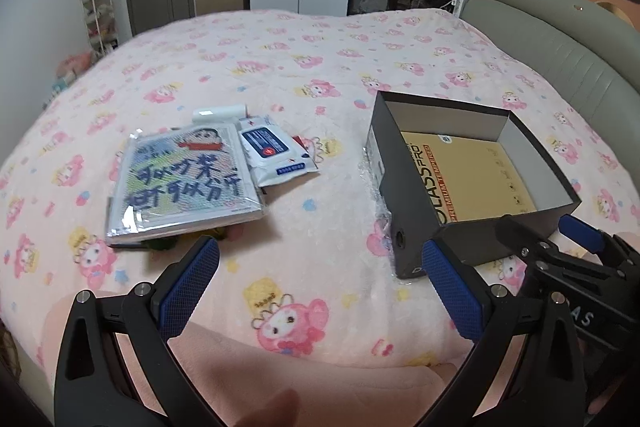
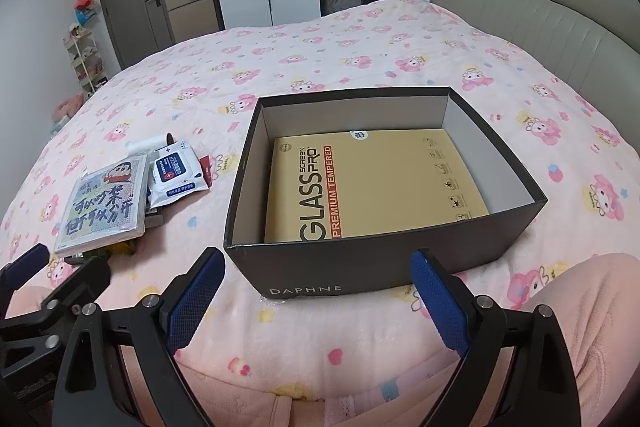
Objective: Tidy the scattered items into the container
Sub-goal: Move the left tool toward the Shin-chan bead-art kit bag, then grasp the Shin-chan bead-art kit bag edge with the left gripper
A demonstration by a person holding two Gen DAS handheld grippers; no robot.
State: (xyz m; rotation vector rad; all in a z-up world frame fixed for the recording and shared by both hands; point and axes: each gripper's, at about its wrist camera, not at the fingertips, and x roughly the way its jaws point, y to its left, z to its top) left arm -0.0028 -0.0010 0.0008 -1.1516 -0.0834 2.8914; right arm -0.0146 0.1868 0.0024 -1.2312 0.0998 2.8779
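A black open box [image 2: 360, 259] stands on the bed with a yellow screen-protector package [image 2: 372, 187] flat inside; the box also shows in the left wrist view [image 1: 404, 187]. A pile lies to its left: a cartoon picture pack [image 1: 184, 183], a wet wipes pack [image 1: 276, 151], a white roll [image 1: 218, 113], and dark items partly hidden underneath. The pile also shows in the right wrist view, with the picture pack [image 2: 104, 203] and wipes [image 2: 174, 179]. My left gripper [image 1: 320, 267] is open and empty, between pile and box. My right gripper [image 2: 316, 279] is open and empty, just before the box's near wall.
The bed has a pink cartoon-print blanket [image 1: 280, 59]. A grey padded headboard [image 1: 560, 39] runs along the right. Wardrobes and a door stand beyond the bed's far edge. A shelf rack [image 1: 98, 19] stands at far left. Clear plastic wrap [image 1: 376, 187] lies against the box's left side.
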